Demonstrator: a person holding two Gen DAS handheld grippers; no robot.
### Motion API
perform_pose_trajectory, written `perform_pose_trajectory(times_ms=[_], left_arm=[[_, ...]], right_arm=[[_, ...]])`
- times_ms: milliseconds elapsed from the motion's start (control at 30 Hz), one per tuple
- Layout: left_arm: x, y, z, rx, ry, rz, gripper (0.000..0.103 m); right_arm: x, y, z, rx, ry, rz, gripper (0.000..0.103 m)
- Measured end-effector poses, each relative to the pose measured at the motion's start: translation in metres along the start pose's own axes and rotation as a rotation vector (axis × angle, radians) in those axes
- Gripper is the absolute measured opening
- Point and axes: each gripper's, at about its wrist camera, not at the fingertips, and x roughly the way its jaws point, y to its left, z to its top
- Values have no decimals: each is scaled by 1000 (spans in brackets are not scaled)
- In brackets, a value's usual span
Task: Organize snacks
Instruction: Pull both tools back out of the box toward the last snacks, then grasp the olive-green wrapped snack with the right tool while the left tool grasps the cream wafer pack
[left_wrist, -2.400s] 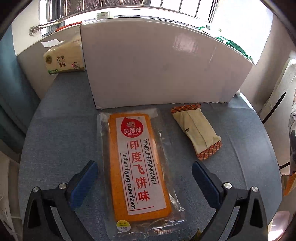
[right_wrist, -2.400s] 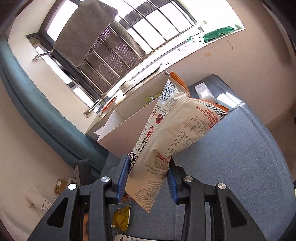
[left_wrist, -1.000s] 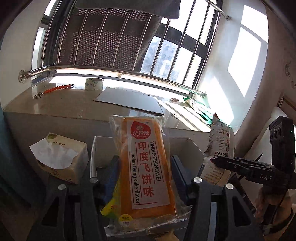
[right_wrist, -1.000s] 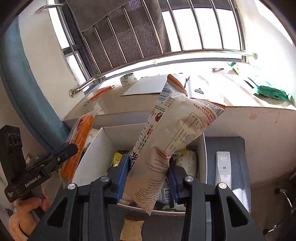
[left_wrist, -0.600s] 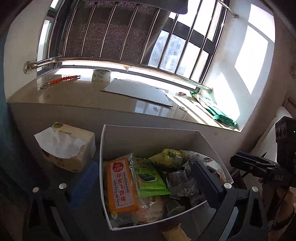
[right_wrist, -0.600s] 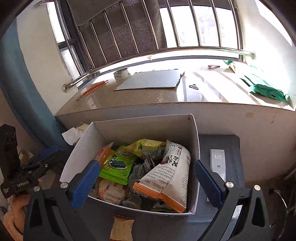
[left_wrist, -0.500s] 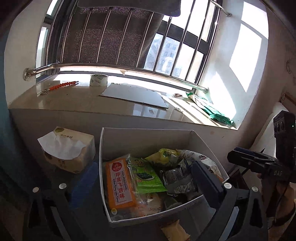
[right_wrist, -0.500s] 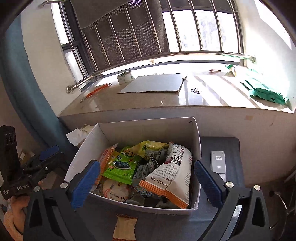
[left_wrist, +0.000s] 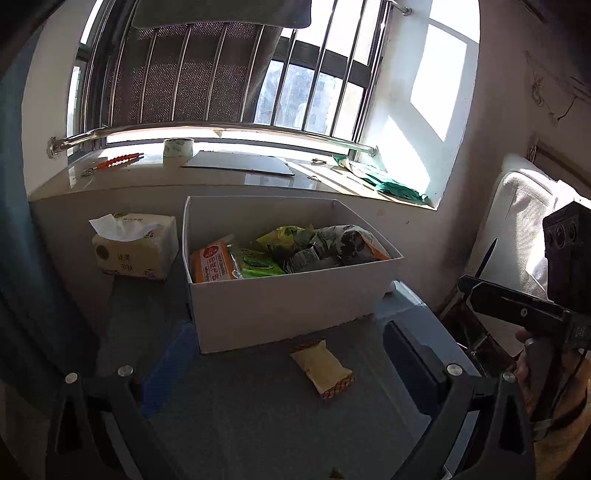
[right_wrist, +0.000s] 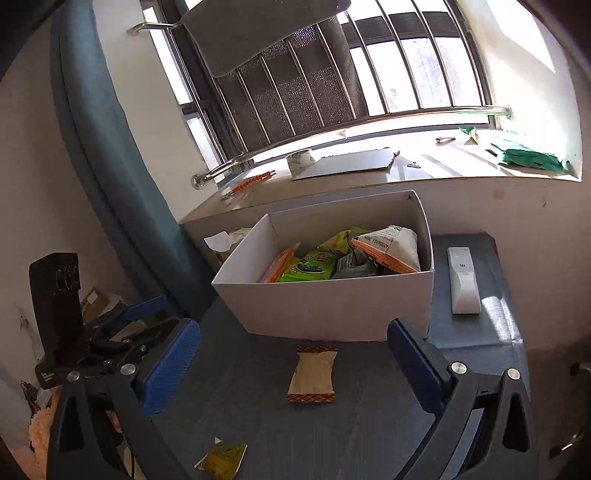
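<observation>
My left gripper and right gripper — both spread, empty — face the white cardboard box of snack packets

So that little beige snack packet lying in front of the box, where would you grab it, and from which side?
Probably across its middle, coming down from above. The packet lies flat on the table, clear of the box, with crimped orange ends. Its long sides are free, and the puffed middle gives the pads something to pinch. The right gripper, open, already faces it almost squarely, so it seems the easier one.
</observation>
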Motion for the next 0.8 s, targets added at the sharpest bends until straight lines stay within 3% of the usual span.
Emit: perform_pose_trajectory(times_ms=[67,167,400,800], left_arm=[[4,-1,-19,-9,35,1,103],[5,-1,-44,-23,75,7,103],[-24,7,-87,-132,36,23,103],[-69,41,-141,-222,20,134,103]], right_arm=[[-9,-3,-24,31,-2,12,103],[-20,-4,-57,46,2,-46,103],[-22,13,-119,14,73,-20,103],[33,81,-154,-195,253,34,103]])
